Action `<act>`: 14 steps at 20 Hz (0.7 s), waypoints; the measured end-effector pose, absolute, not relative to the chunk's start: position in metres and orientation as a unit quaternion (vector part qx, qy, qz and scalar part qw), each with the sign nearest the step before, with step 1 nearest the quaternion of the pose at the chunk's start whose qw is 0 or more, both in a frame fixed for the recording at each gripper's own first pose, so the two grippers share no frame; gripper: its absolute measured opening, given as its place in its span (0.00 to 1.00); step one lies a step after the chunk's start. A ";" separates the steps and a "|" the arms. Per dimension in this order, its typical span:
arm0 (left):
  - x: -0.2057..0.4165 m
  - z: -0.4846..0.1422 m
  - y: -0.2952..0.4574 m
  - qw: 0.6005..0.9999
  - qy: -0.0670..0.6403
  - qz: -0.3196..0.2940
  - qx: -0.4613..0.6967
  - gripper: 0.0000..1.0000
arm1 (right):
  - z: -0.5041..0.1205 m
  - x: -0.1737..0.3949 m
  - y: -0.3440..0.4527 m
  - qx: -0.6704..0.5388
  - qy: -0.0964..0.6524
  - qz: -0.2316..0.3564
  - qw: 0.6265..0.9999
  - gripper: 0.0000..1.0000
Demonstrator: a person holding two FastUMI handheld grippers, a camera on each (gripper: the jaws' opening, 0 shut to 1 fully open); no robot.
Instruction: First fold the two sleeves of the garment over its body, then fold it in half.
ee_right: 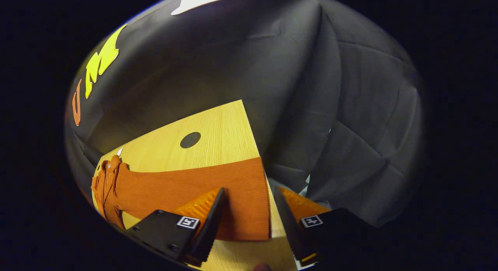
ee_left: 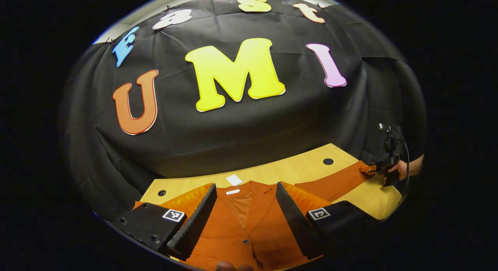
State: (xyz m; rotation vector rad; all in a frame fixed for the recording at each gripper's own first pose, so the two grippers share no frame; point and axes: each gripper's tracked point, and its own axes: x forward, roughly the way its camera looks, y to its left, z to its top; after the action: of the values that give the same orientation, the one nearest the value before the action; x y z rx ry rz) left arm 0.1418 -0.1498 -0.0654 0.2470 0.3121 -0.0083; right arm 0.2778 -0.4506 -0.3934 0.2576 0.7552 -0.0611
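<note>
An orange buttoned garment (ee_left: 249, 224) lies flat on the wooden table (ee_left: 295, 169), collar and white tag (ee_left: 234, 180) toward the far side. My left gripper (ee_left: 247, 224) hangs open over its chest, one finger on either side of the button line. One sleeve (ee_left: 334, 183) stretches out to the right, where the other gripper (ee_left: 383, 169) sits at its cuff in a hand (ee_left: 404, 169). In the right gripper view the sleeve (ee_right: 186, 189) runs across the table (ee_right: 218, 123) to the body (ee_right: 107, 185) at far left. My right gripper (ee_right: 249, 220) is open astride the cuff (ee_right: 253, 201).
The table has round black holes (ee_right: 190, 139) (ee_left: 328, 161) (ee_left: 162, 192) near its far side. Its right edge (ee_right: 253, 146) lies just past the cuff, with the black cloth wall (ee_right: 311, 107) hanging close behind and beside it.
</note>
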 end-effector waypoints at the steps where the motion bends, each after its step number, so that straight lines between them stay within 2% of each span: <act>1: 0.142 -0.065 -0.151 0.980 0.154 -0.005 0.125 0.99 | -0.391 0.277 -0.454 0.112 0.370 -0.035 0.922 0.70; 4: 0.142 -0.061 -0.148 0.981 0.148 -0.007 0.125 0.99 | -0.390 0.274 -0.464 0.065 0.375 -0.057 0.923 0.51; 7: 0.137 -0.060 -0.141 0.981 0.152 0.002 0.119 0.99 | -0.384 0.270 -0.459 0.050 0.384 -0.048 0.921 0.04; 8: 0.136 -0.060 -0.139 0.982 0.151 0.005 0.114 0.99 | -0.388 0.272 -0.461 0.041 0.388 -0.050 0.919 0.02; 14: 0.121 -0.048 -0.117 0.986 0.134 0.026 0.101 0.99 | -0.370 0.275 -0.457 0.075 0.361 -0.043 0.929 0.04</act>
State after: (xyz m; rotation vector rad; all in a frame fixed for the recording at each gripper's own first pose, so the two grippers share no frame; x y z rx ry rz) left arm 0.1210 -0.1167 -0.0475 0.2024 0.2684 0.0529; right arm 0.2750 -0.4571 -0.3704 0.1539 0.7397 -0.0880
